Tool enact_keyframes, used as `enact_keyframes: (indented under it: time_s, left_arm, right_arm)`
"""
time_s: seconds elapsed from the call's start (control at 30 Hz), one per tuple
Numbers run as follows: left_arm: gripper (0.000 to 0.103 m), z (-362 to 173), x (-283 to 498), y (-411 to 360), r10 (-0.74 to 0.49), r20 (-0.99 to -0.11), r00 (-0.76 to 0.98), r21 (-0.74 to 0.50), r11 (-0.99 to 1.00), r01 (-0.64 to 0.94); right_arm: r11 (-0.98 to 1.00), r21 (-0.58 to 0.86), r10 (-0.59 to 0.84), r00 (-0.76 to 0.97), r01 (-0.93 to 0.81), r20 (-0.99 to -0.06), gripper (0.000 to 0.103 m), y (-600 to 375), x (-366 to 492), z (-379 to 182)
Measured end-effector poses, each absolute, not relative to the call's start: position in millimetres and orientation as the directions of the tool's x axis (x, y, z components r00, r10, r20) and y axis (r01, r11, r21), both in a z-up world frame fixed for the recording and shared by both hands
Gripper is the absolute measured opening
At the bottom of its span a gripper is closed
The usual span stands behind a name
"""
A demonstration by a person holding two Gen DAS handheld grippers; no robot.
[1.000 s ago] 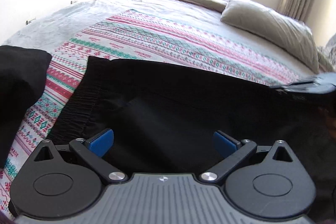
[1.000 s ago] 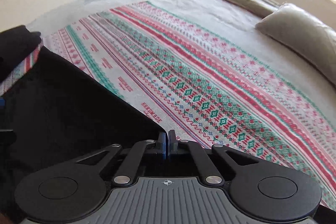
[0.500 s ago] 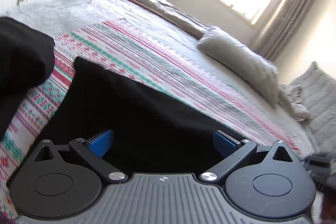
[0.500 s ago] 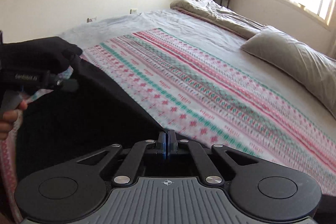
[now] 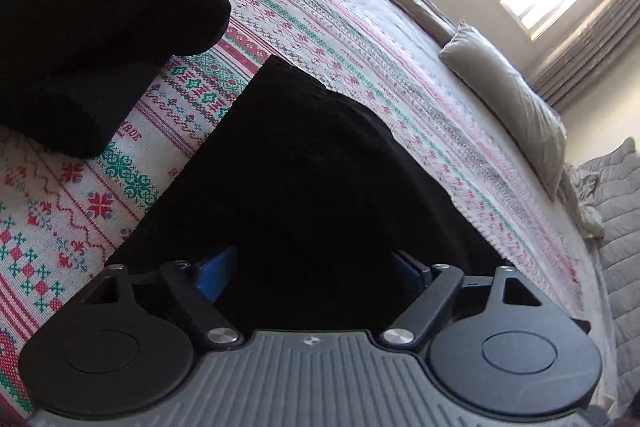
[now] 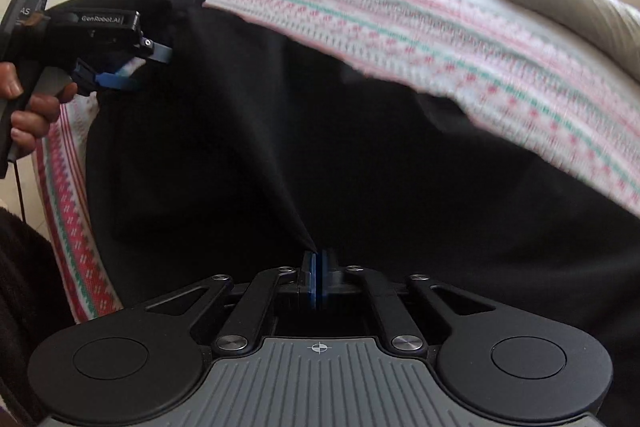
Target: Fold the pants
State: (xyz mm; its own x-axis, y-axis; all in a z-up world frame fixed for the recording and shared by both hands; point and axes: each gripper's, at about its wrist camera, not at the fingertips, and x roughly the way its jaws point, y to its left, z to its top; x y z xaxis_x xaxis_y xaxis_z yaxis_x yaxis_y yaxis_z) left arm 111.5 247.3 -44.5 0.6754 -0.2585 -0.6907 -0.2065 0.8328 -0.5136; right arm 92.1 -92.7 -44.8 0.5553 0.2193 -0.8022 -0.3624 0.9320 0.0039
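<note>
Patterned bedspread (image 5: pixel 328 23); black pants (image 6: pixel 320 147) pinched between right jaws, opening.

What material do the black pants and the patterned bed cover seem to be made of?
Black pants: a soft matte fabric, maybe cotton jersey or fleece; they drape in loose folds without shine, but the weave is too dark to read. Patterned bed cover: a woven or knitted textile, probably cotton; its red and green motifs look built from small stitches with a flat, dull surface.

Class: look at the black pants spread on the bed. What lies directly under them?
Under the black pants lies the patterned blanket, with red and green stripes showing on both sides of them. The part of the blanket beneath the pants is covered, so anything there cannot be seen.
</note>
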Motion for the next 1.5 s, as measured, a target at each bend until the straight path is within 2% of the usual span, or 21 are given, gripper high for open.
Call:
enact_keyframes:
  time_s: [0.03, 0.1, 0.17, 0.2, 0.37, 0.53, 0.63, 0.7, 0.73, 0.77, 0.8, 0.87, 0.97, 1.1, 1.27, 1.5]
  left_arm:
    - [0.084, -44.0, 110.2, 248.3, -0.265, -0.681, 0.683, -0.527, 0.825, -0.205]
    - [0.079, -45.4, 108.8, 249.4, -0.271, -0.661, 0.7, -0.548, 0.811, -0.204]
    - [0.074, -49.2, 110.8, 249.0, -0.266, -0.651, 0.711, -0.555, 0.806, -0.207]
    - [0.072, -50.9, 112.0, 247.6, -0.266, -0.648, 0.714, -0.559, 0.803, -0.209]
    - [0.065, -53.2, 113.7, 242.7, -0.275, -0.639, 0.718, -0.548, 0.818, -0.174]
    - [0.056, -57.9, 123.7, 240.3, -0.284, -0.635, 0.718, -0.566, 0.804, -0.183]
    - [0.043, -62.0, 131.3, 241.3, -0.26, -0.647, 0.717, -0.562, 0.798, -0.217]
    - [0.028, -63.5, 133.2, 239.5, -0.229, -0.654, 0.721, -0.545, 0.804, -0.239]
    - [0.024, -64.0, 134.5, 238.7, -0.217, -0.657, 0.722, -0.537, 0.806, -0.247]
    - [0.015, -63.5, 135.5, 237.7, -0.202, -0.661, 0.723, -0.527, 0.811, -0.255]
    - [0.01, -62.6, 136.6, 236.2, -0.187, -0.667, 0.721, -0.513, 0.817, -0.263]
    - [0.008, -57.4, 137.3, 235.3, -0.176, -0.682, 0.709, -0.489, 0.831, -0.265]
    - [0.006, -42.5, 129.8, 240.0, -0.176, -0.679, 0.713, -0.478, 0.843, -0.247]
    - [0.003, -23.1, 110.7, 246.9, -0.182, -0.668, 0.722, -0.45, 0.871, -0.197]
    - [0.002, -6.0, 83.3, 252.8, -0.148, -0.651, 0.744, -0.373, 0.916, -0.145]
    - [0.002, -11.5, 63.5, 248.8, -0.109, -0.709, 0.697, -0.254, 0.961, -0.108]
  right_arm:
    - [0.936, 0.016, 0.223, 0.557, -0.351, -0.8, 0.013, -94.7, 90.9, -47.8]
    - [0.942, 0.056, 0.245, 0.566, -0.33, -0.787, 0.025, -101.6, 88.7, -48.6]
    - [0.948, 0.127, 0.28, 0.581, -0.291, -0.764, 0.048, -115.8, 83.5, -42.6]
    - [0.952, 0.152, 0.285, 0.594, -0.265, -0.752, 0.05, -124.8, 81.2, -37.6]
    - [0.975, 0.205, 0.209, 0.695, -0.089, -0.688, 0.052, -186.0, 66.7, -11.8]
    - [0.95, 0.265, 0.067, 0.724, 0.163, -0.687, 0.052, -259.1, 62.4, -14.1]
    - [0.915, 0.285, 0.006, 0.698, 0.284, -0.716, 0.052, -291.6, 64.2, -29.0]
    - [0.9, 0.283, -0.015, 0.672, 0.332, -0.74, 0.052, -307.4, 68.9, -41.1]
    - [0.896, 0.28, -0.024, 0.669, 0.344, -0.743, 0.051, -310.9, 72.0, -46.7]
    - [0.894, 0.288, -0.025, 0.681, 0.343, -0.732, 0.044, -314.5, 74.3, -50.6]
    - [0.891, 0.302, -0.024, 0.7, 0.338, -0.714, 0.037, -316.3, 75.5, -54.3]
    - [0.882, 0.318, -0.041, 0.73, 0.346, -0.682, 0.009, -320.3, 77.8, -55.0]
    - [0.875, 0.322, -0.084, 0.767, 0.362, -0.636, 0.002, -319.3, 76.8, -43.5]
    - [0.902, 0.262, -0.142, 0.807, 0.344, -0.573, 0.002, -309.0, 63.4, -9.6]
    - [0.92, 0.231, -0.146, 0.824, 0.316, -0.547, 0.002, -297.4, 35.9, 13.9]
    - [0.938, 0.174, -0.131, 0.772, 0.3, -0.622, 0.002, -283.2, 7.3, 6.4]
